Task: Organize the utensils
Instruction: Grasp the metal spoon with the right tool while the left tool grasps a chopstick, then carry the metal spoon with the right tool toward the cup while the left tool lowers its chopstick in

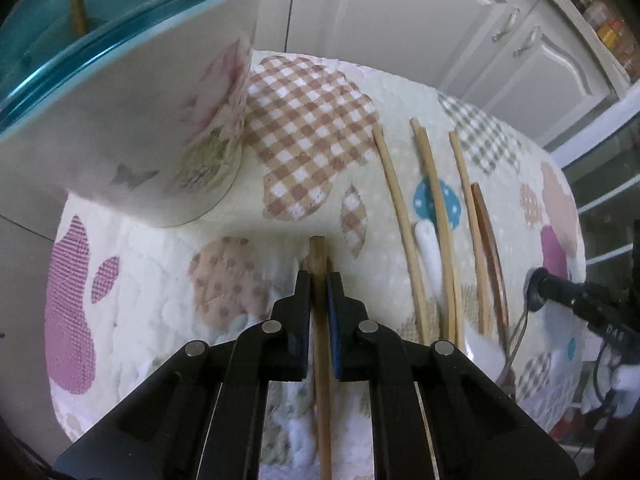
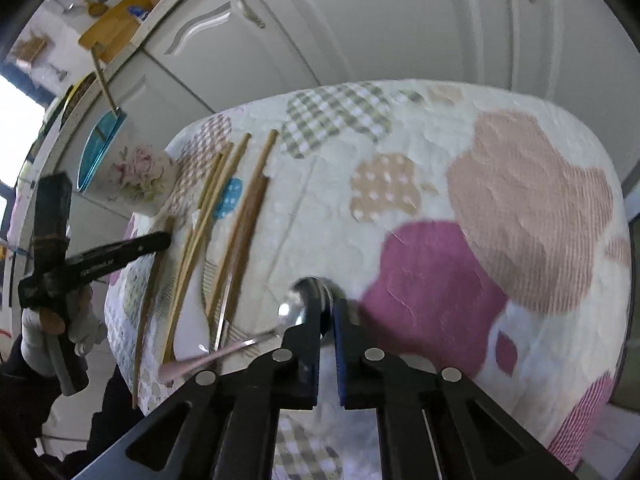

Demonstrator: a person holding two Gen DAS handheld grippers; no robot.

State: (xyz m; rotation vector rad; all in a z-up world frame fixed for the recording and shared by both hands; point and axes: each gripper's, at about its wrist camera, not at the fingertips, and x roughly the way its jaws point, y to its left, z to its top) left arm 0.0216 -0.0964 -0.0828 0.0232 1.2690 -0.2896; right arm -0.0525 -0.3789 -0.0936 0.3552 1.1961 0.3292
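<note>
My left gripper [image 1: 319, 280] is clamped on a light, stiff wooden chopstick [image 1: 321, 360] near its tip; my right gripper [image 2: 328, 312] pinches a slippery metal spoon [image 2: 308, 300] by its bowl.

The left tool [image 1: 319, 280] points down at the table [image 1: 168, 288], one chopstick [image 1: 322, 360] lying between its tips. Ahead and to its left stands a utensil holder [image 1: 132, 120] with sticks upright in it. To its right, more chopsticks [image 1: 404, 216] lie side by side on the table, a white spoon [image 1: 427, 248] among them. Further right, the right tool [image 2: 328, 312] closes over a metal spoon's bowl [image 2: 308, 296]; its handle [image 2: 208, 360] runs off to that tool's left, towards the chopsticks. Cupboard doors [image 2: 360, 20] stand behind the table.
</note>
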